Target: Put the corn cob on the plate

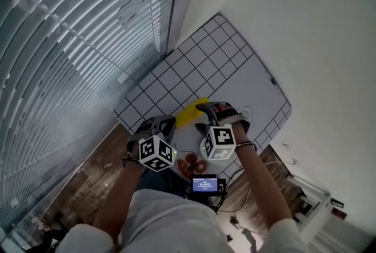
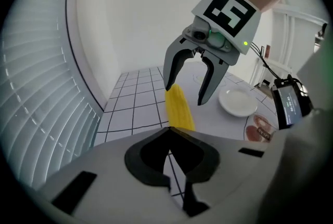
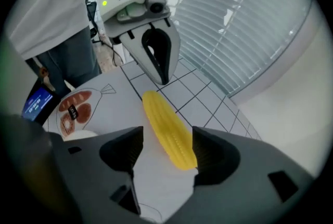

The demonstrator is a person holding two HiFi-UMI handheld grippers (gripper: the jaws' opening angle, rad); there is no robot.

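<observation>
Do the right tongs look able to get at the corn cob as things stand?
Likely yes: the right tongs stand open with the corn cob between them, and nothing blocks the way.

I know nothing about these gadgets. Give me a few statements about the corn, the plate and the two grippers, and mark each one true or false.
1. The corn cob already lies on the plate. False: it lies on the mat, and the plate beside it is empty.
2. The right gripper has its jaws apart, with the corn cob between them. True.
3. The left gripper is holding the corn cob. False: its jaws are together, with nothing in them.
4. Part of the mat is marked with a black grid. True.
</observation>
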